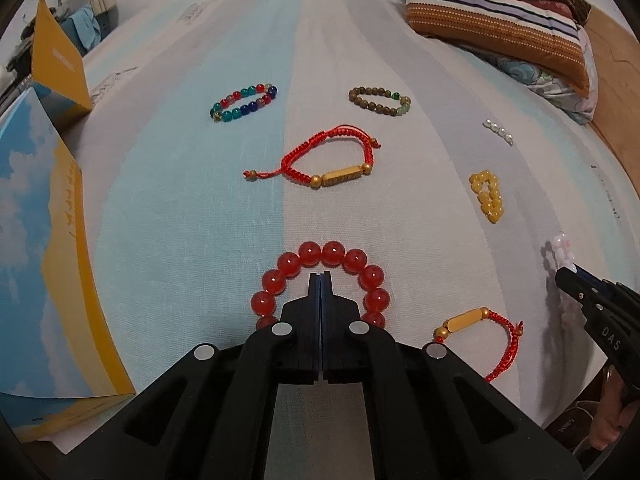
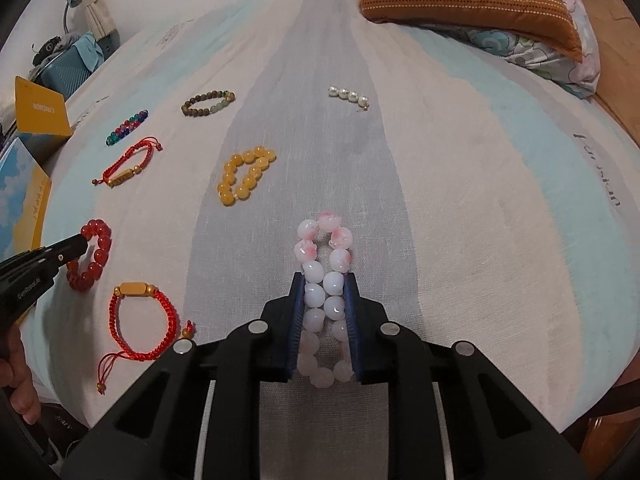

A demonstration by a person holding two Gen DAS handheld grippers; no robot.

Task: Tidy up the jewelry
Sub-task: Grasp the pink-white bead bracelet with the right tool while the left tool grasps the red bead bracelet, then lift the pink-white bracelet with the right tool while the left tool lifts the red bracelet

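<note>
The right claw [image 2: 325, 280] grips the pink-and-white bead bracelet [image 2: 325, 256] from both sides, squeezing it into a long loop on the bed [image 2: 460, 200], while the left claw [image 1: 321, 280] is pressed closed with nothing between its fingers, its tips inside the ring of the red bead bracelet [image 1: 324, 276]. Taking the red bead bracelet as the landmark, a red cord bracelet with a gold tube [image 1: 480, 336] lies just to its right, another red cord bracelet [image 1: 320, 160] lies beyond it, and the yellow bead bracelet [image 1: 489, 196] sits farther off to the right. Beyond those lie a multicolored bead bracelet [image 1: 244, 103], a brown bead bracelet [image 1: 379, 102] and a short pearl strand [image 1: 498, 132], with a striped pillow [image 1: 496, 12] at the far end.
</note>
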